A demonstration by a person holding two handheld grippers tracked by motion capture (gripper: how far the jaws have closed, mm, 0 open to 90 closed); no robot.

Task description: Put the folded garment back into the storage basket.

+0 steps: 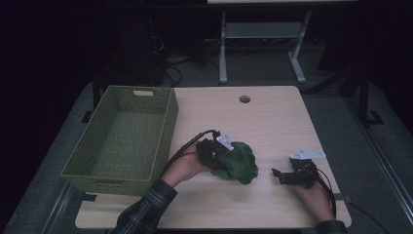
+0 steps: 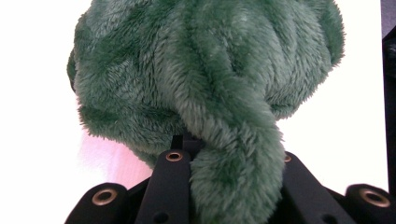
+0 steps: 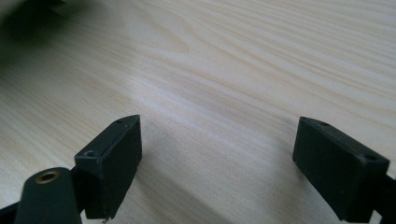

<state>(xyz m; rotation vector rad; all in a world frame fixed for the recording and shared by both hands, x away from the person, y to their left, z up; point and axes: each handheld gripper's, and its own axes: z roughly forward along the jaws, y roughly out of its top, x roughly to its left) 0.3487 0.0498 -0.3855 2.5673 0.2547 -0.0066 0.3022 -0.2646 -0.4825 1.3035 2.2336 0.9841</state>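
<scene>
A green plush toy point(image 1: 239, 163) lies on the light wooden table point(image 1: 272, 122), a little left of the middle of its near half and to the right of the woven green basket point(image 1: 122, 139). The left gripper point(image 1: 216, 155) is at the toy's left edge, its grey plate above the fur and its cable looping back over the person's left hand point(image 1: 187, 165). In the left gripper view the toy point(image 2: 205, 79) rises directly ahead of the tongs, and a thick fold of its fur hangs down between the two black jaws, which stand close on either side of it; they appear to be pinching that fold, though the fur hides the jaw faces, so the contact itself cannot be seen clearly. The rest of the toy bulges above and beyond the jaws against an overexposed white background.

The right gripper point(image 1: 278, 174) sits well apart from the toy, on the right part of the table near the front edge, held by the person's right hand point(image 1: 314, 195) and pointing left toward the toy. In the right gripper view its jaws point(image 3: 217, 161) are spread wide, with bare wood grain between them and nothing held; they hang low over the tabletop. A dark shadow lies at the top left corner of that view.

The basket stands at the table's left side, apart from both grippers.
</scene>
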